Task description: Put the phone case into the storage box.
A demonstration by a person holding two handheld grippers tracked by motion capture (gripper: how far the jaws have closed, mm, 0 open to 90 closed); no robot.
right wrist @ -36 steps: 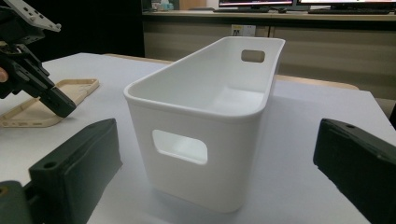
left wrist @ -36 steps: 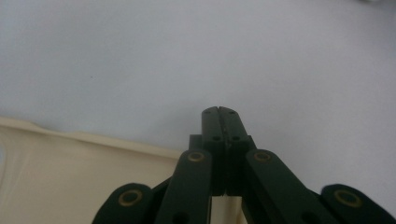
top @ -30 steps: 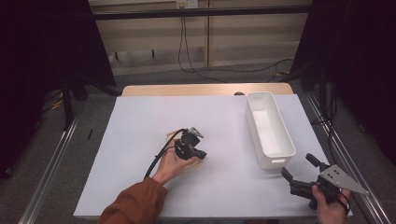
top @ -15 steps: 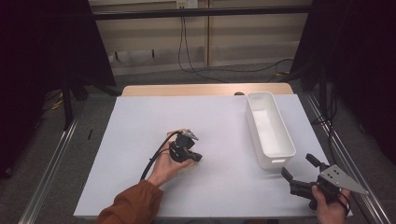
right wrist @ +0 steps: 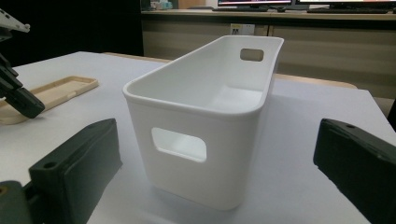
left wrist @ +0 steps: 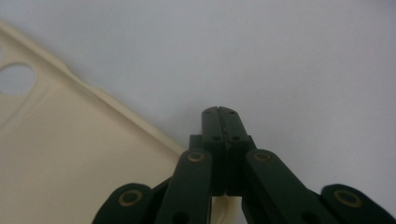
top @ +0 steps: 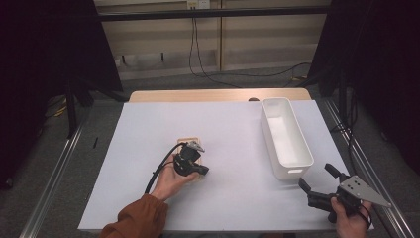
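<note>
Lying flat on the white table sheet point(top: 237, 124), the cream phone case point(left wrist: 70, 163) is approached by the left gripper point(top: 190, 161), whose jaws are pressed together on nothing just beside its edge, probably to nudge it. The right gripper point(top: 319, 186) is held wide open and empty before the white bin point(right wrist: 205, 135), likely awaiting its turn; dark curtains surround the table.

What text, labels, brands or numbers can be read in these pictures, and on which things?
None can be read.
The white bin, the cream phone case and the white table cover carry no print.
The monitor screens behind are too cut off and blurred to read.
</note>
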